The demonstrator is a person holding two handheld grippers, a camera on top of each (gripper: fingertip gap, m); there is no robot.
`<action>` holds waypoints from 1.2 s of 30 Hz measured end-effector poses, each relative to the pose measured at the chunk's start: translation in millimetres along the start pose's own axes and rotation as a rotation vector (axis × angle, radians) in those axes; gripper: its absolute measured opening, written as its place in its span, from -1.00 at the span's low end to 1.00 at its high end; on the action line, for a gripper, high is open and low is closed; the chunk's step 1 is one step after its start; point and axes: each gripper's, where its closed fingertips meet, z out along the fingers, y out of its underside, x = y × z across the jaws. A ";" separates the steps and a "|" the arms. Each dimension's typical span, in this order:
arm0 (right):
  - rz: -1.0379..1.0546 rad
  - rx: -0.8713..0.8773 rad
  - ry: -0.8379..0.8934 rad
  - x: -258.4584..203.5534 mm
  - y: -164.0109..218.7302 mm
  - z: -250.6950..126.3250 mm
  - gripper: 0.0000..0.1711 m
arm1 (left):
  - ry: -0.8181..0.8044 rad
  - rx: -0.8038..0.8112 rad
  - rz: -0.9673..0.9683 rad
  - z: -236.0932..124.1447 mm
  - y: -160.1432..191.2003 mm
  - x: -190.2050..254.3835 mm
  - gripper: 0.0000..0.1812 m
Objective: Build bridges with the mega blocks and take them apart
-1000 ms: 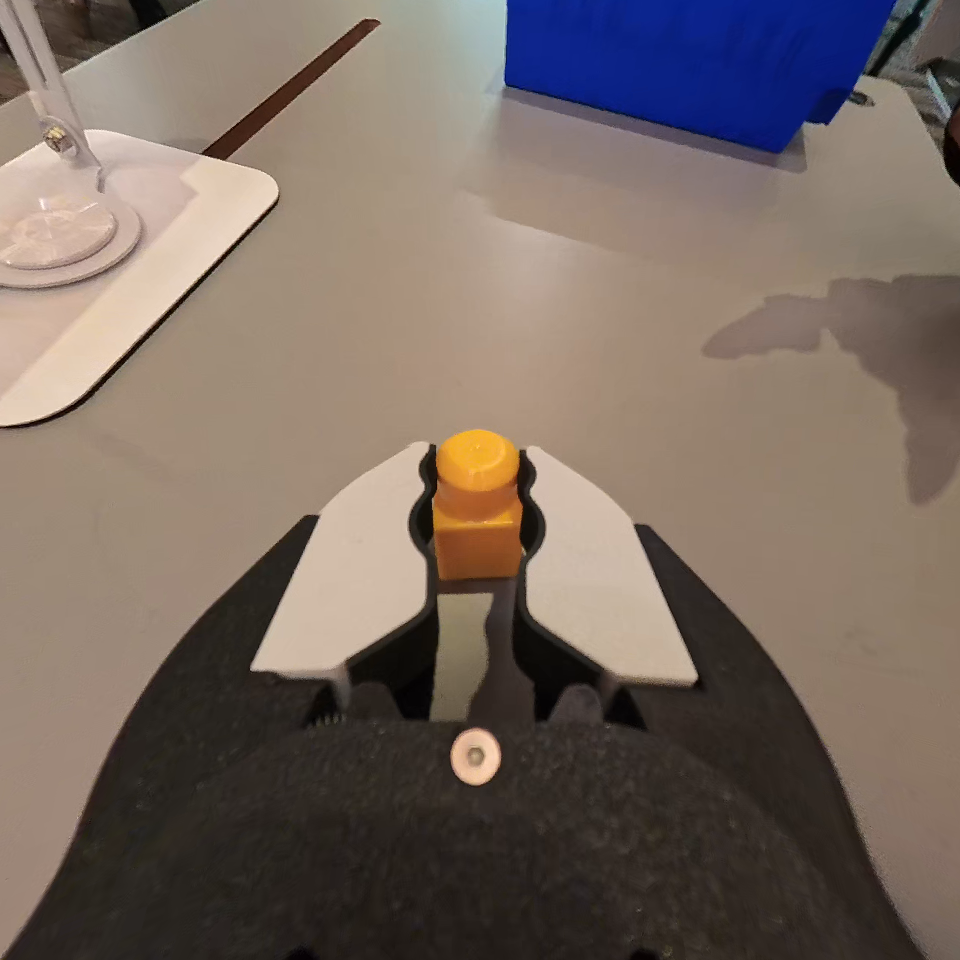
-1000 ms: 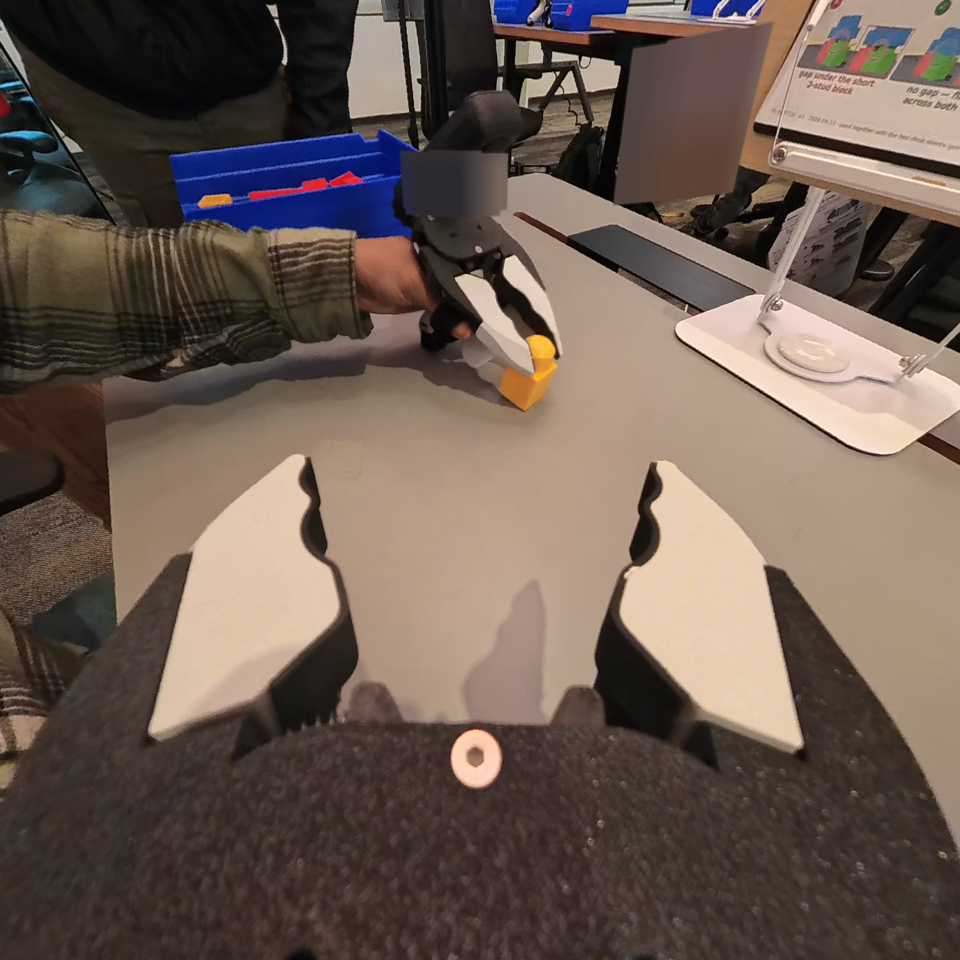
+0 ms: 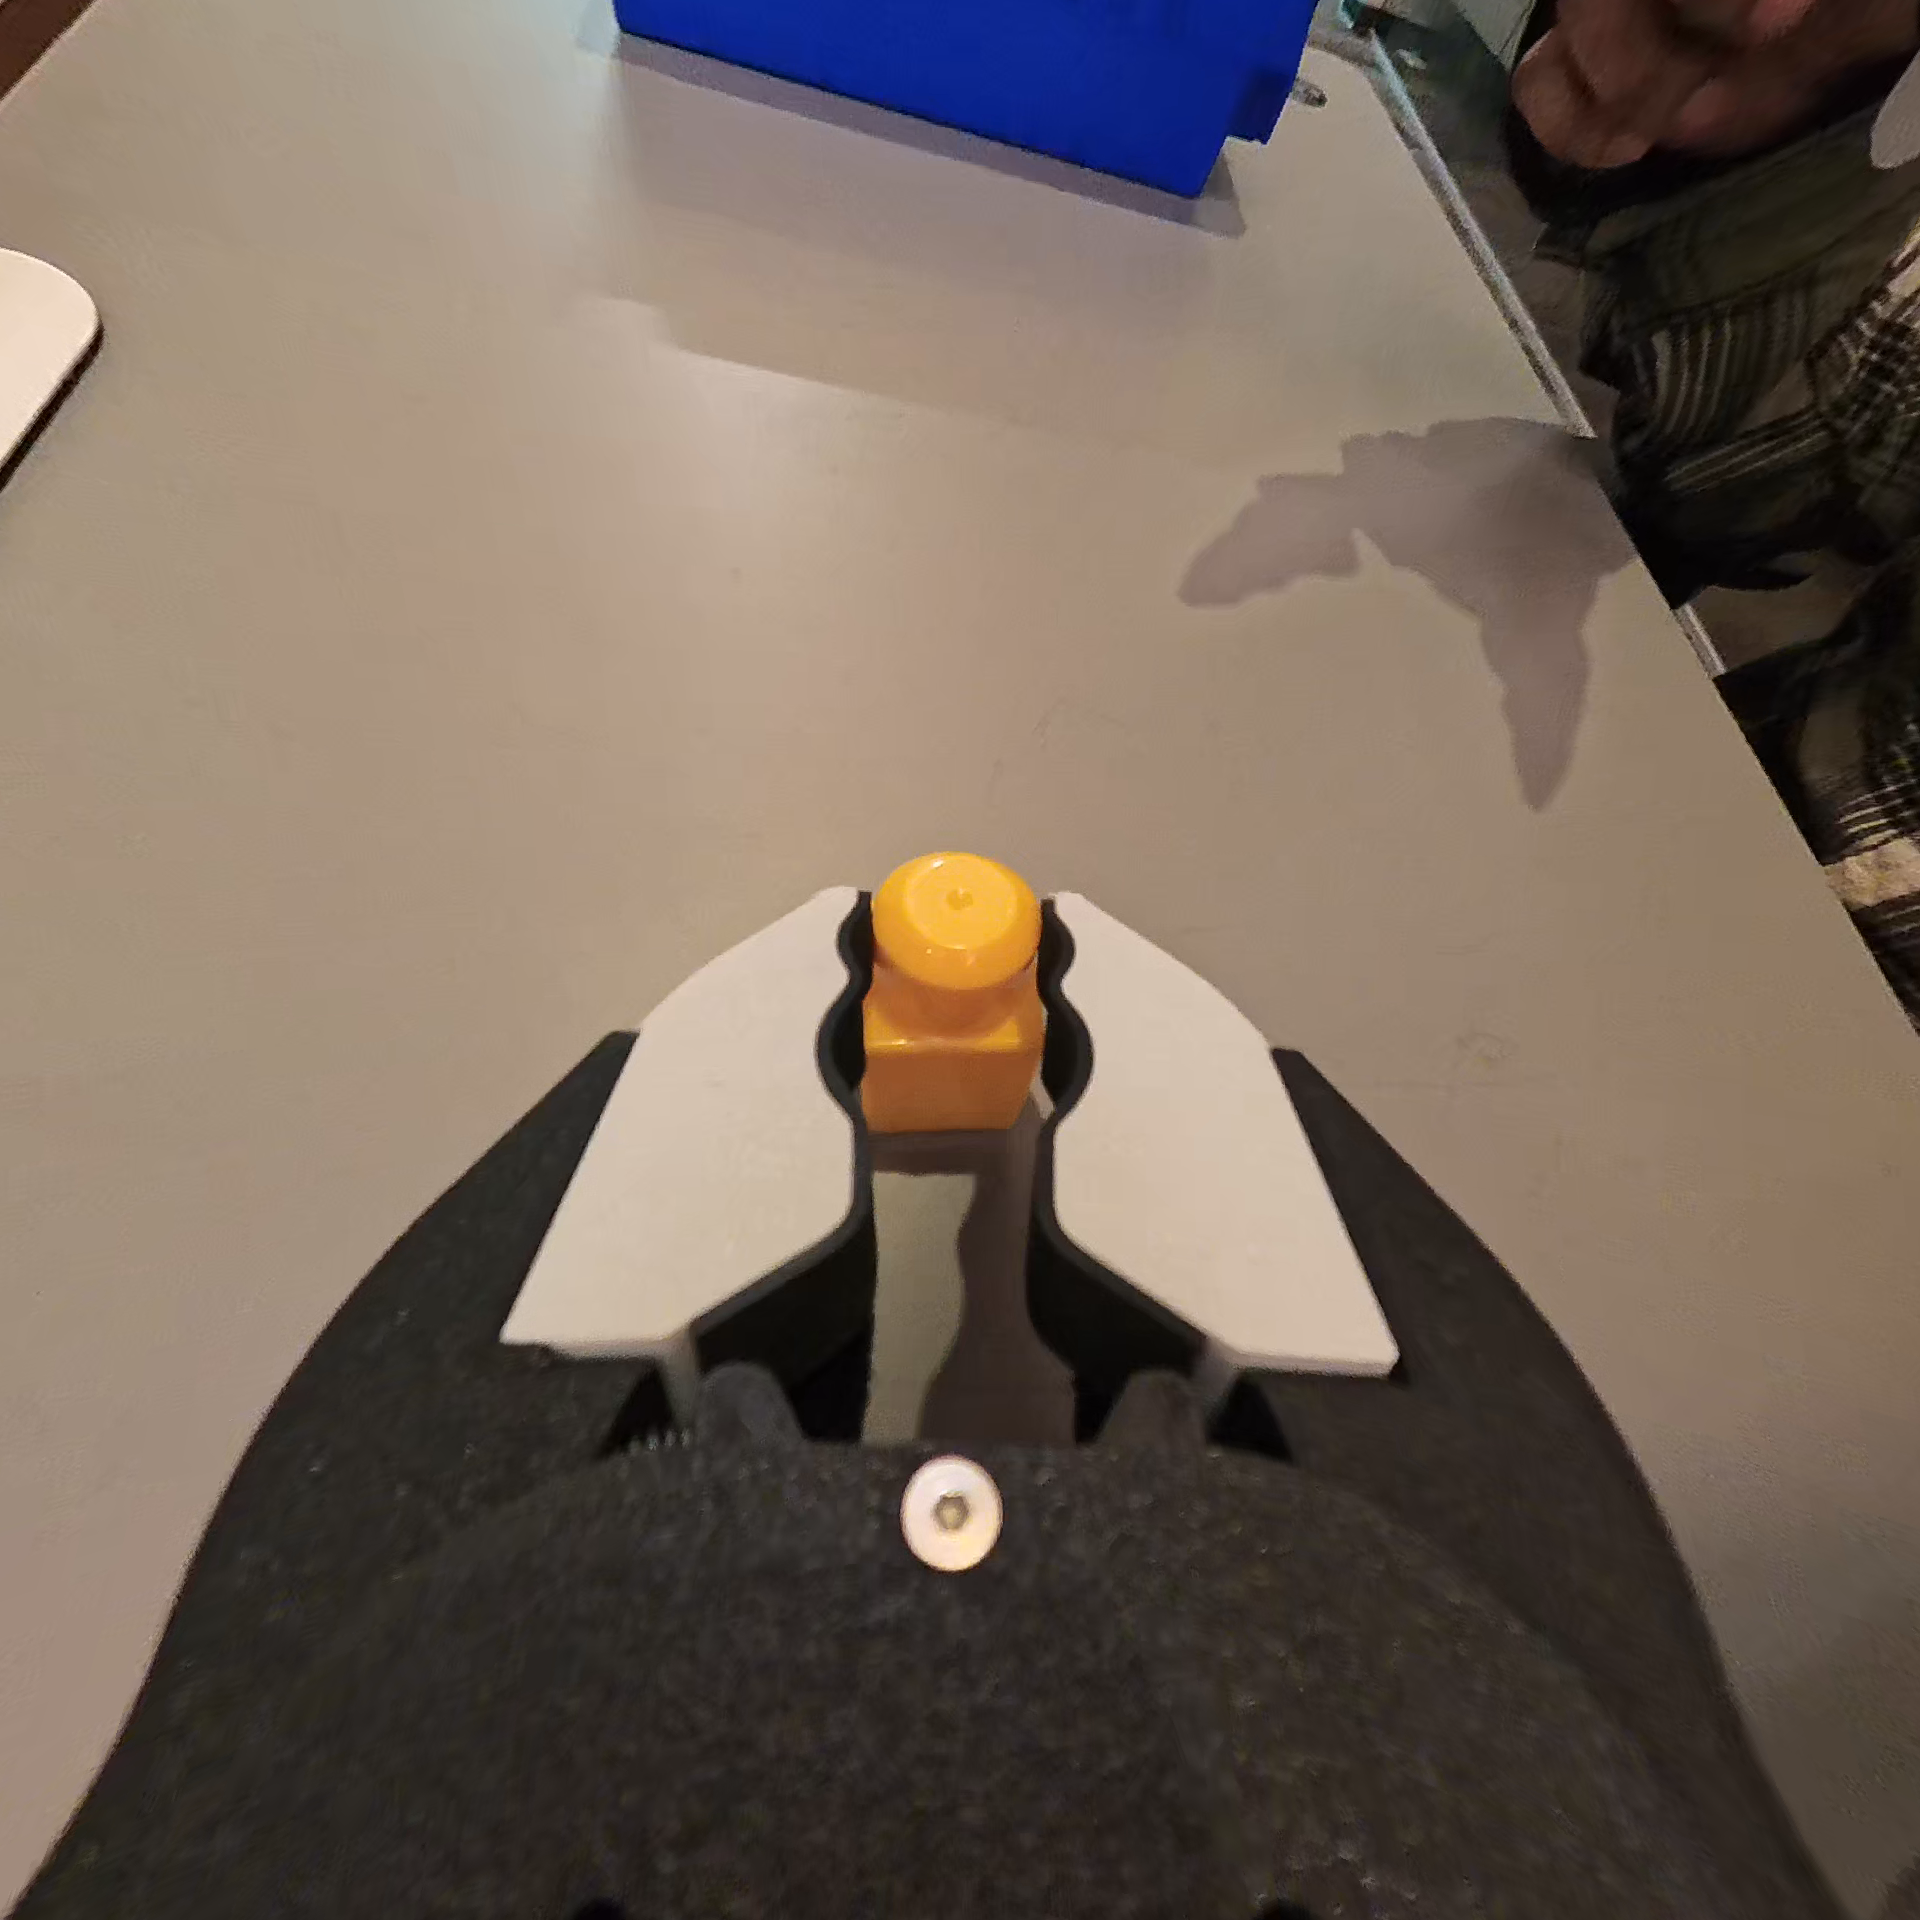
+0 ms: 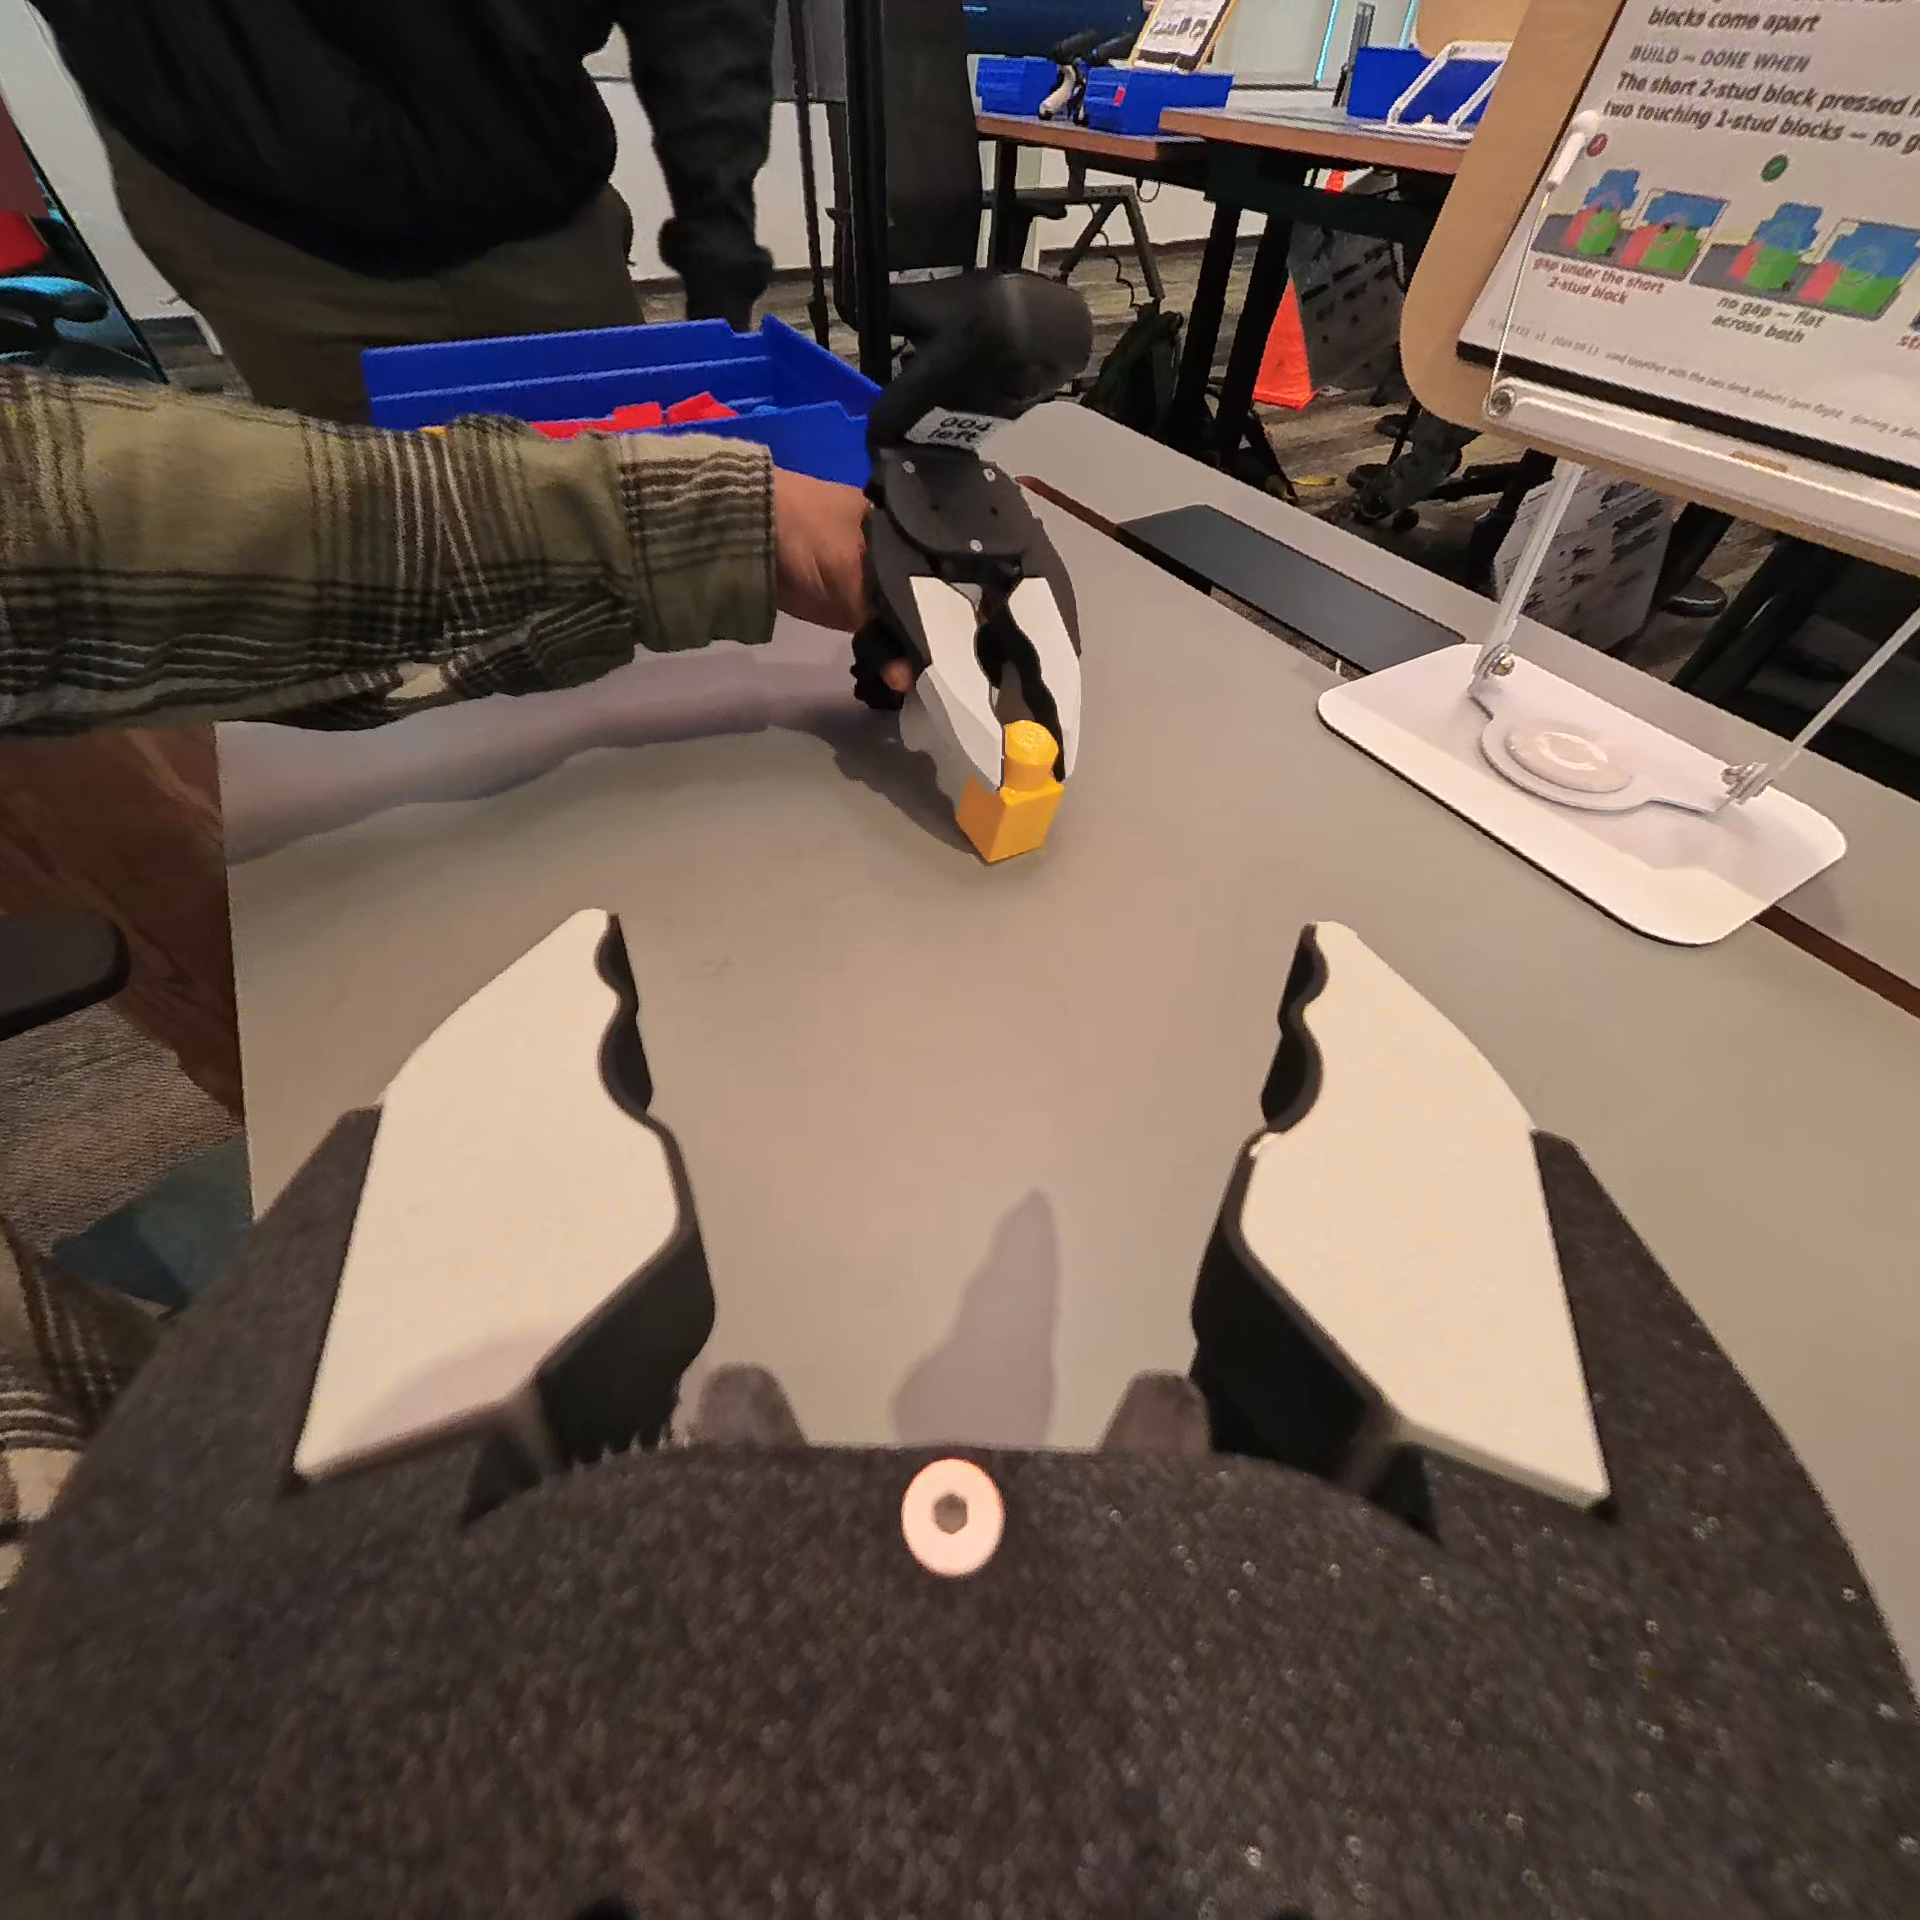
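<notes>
Since the earlier frame the left gripper (image 3: pixel 954 940) has been swung rightward over the table (image 3: pixel 520 644): the white stand base (image 3: pixel 36 353) is now cut down to a sliver at the left edge of the left wrist view, and the table's right edge with a plaid sleeve (image 3: pixel 1766 343) beyond it has been brought into sight. The orange one-stud block (image 3: pixel 951 1023) is still clamped between the two white fingers (image 3: pixel 727 1122), whose wavy inner edges are pressed against its sides; the jaws are nearly closed, held apart only by the block. The stud is turned upward and slightly away from the camera.

Whether the block is resting on the table is not shown in the left wrist view. In the right wrist view it is seen that the block (image 4: pixel 1010 800) is set down with its base on the grey surface, tilted a little, while the left gripper (image 4: pixel 1023 764) is angled down over it from the left, held by a hand (image 4: pixel 821 561).

The right gripper (image 4: pixel 956 1039) is held wide open with nothing between its fingers (image 4: pixel 499 1195), hovering over bare table, near the block but apart from it.

Farther out, a blue bin (image 4: pixel 623 384) with red pieces inside is seen behind the sleeve; only its outer wall (image 3: pixel 935 73) appears in the left wrist view. A document stand with an instruction sheet (image 4: pixel 1714 208) is placed at the right on its white base (image 4: pixel 1579 800), and a person in dark clothing (image 4: pixel 416 156) is stood behind the bin.
</notes>
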 end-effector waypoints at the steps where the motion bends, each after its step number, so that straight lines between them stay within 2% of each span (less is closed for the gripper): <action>1: 0.001 -0.001 0.000 0.0 0.1 0.1 0.36 | 0.005 0.008 0.004 -0.1 -0.1 0.1 -0.67; 14: 0.004 -0.001 -0.007 0.3 0.8 0.6 0.36 | -0.014 0.041 0.009 -1.4 -4.7 -1.3 -0.55; 20: 0.006 0.012 -0.010 0.3 -2.2 -2.7 0.36 | -0.137 0.169 0.016 -30.3 -43.8 -1.2 -0.51; 24: 0.009 0.008 -0.015 -0.2 -1.0 -2.6 0.37 | -0.355 0.235 0.061 -79.9 -77.5 6.8 -0.48; 28: 0.003 0.008 -0.015 -1.4 -1.7 -4.8 0.36 | -0.613 0.303 0.080 -157.4 -88.6 24.4 -0.43; 31: 0.013 0.019 -0.015 -0.7 -3.2 -7.5 0.36 | -0.804 0.288 0.031 -226.2 -64.7 38.9 -0.46; 36: 0.014 0.020 -0.017 -2.0 -4.0 -8.9 0.36 | -1.032 0.188 -0.231 -327.6 17.5 71.6 -0.49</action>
